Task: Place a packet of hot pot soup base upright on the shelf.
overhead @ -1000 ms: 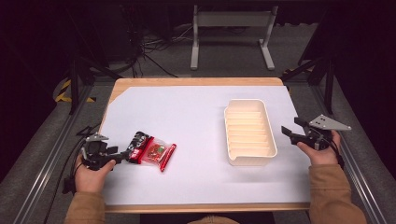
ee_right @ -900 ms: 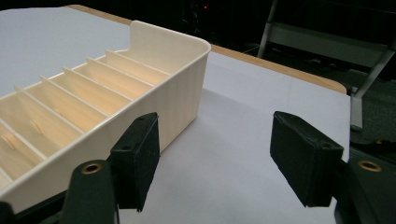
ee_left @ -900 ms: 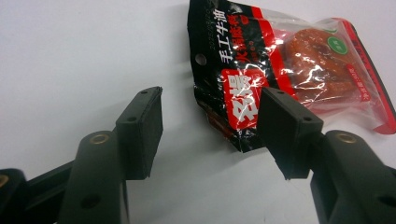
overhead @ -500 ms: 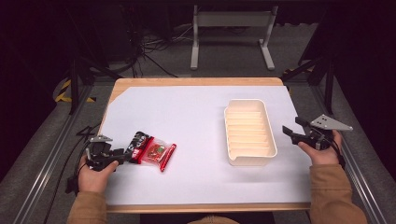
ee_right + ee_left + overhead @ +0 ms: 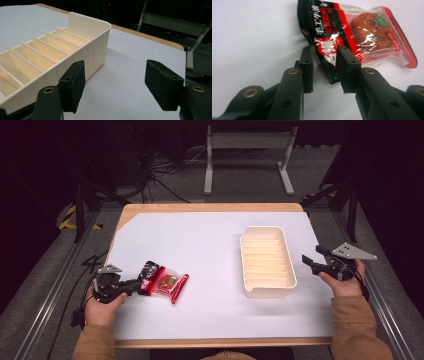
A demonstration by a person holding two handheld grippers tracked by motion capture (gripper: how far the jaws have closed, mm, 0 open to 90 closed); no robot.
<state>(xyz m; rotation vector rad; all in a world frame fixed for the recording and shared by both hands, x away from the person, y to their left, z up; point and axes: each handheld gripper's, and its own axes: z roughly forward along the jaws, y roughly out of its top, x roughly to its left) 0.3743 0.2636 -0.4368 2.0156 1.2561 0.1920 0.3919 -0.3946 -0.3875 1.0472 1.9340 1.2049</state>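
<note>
Left gripper (image 5: 325, 62) held low and level, jaws just closing around snack packet (image 5: 354, 32) edge, right gripper (image 5: 115, 82) level, jaws wide apart.

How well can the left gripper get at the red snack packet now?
Probably yes: the left gripper already has the red snack packet's near edge between its jaws, which have just been closing, and nothing stands in the way.

High view overlooks whole table (image 5: 210, 225); gripper views sit close, low; both share white tabletop.
</note>
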